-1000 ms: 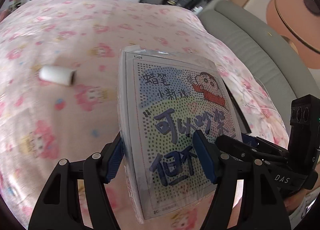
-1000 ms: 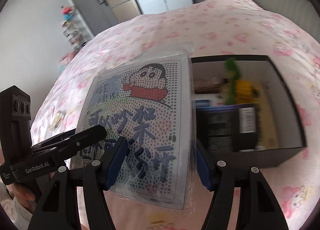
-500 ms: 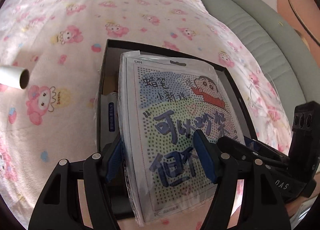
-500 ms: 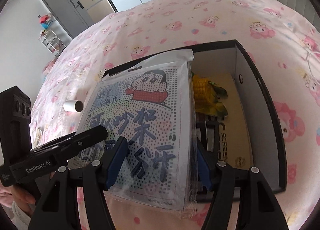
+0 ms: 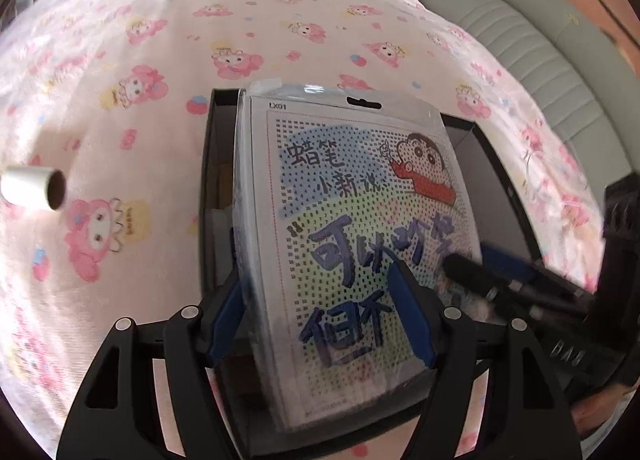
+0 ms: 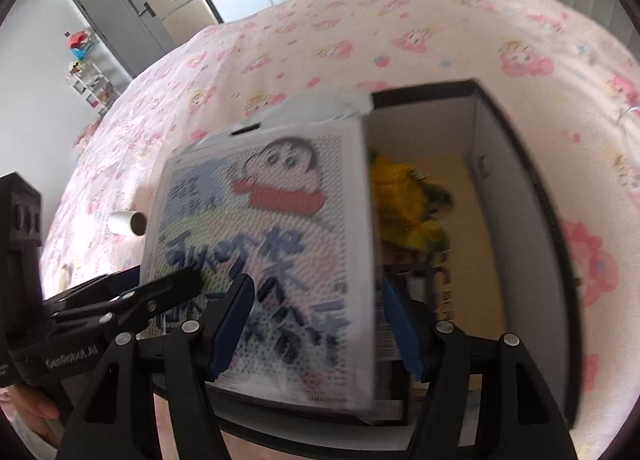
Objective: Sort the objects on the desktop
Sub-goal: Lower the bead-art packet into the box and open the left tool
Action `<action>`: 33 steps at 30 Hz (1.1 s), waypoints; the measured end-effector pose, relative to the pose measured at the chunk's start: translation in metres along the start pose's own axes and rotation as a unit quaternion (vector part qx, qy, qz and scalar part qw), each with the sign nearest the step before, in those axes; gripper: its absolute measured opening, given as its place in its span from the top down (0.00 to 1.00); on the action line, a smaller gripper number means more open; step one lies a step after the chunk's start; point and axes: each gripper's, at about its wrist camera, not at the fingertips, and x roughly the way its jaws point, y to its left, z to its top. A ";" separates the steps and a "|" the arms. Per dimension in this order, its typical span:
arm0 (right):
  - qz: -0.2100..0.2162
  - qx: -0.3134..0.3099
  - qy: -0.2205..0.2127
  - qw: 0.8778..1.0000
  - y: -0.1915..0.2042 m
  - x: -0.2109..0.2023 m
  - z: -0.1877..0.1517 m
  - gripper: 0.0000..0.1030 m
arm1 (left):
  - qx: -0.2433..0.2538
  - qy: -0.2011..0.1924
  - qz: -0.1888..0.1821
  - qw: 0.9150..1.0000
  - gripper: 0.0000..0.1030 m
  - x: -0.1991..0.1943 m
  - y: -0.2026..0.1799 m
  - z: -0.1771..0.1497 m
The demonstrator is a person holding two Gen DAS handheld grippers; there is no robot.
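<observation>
Over the black box (image 5: 212, 179), I am holding the cartoon packet (image 5: 360, 244) with both tongs: my left gripper (image 5: 320, 316) and right gripper (image 6: 316, 324) are each pinching its near edge.

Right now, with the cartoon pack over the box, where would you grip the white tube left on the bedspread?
Take the white tube across its curved middle, coming down from above. It lies on its side on the bedspread, clear of the black box, open end toward the box, so fingers can straddle its short width. Both grippers are occupied with the cartoon pack.
</observation>
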 end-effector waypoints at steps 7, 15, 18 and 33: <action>-0.017 -0.008 -0.033 0.999 -0.005 -0.020 0.000 0.39 | 0.035 -0.062 0.036 0.997 0.27 -0.032 -0.008 0.001; -0.017 -0.020 -0.009 1.000 0.003 -0.003 -0.011 0.39 | 0.029 -0.005 0.007 1.000 0.49 0.012 -0.010 -0.013; -0.018 -0.024 0.000 1.000 0.006 0.003 -0.016 0.40 | 0.032 -0.001 0.023 0.999 0.49 0.019 -0.008 -0.019; -0.029 -0.039 -0.031 0.998 0.020 -0.030 -0.022 0.40 | 0.059 -0.034 0.054 0.996 0.49 -0.027 -0.025 -0.031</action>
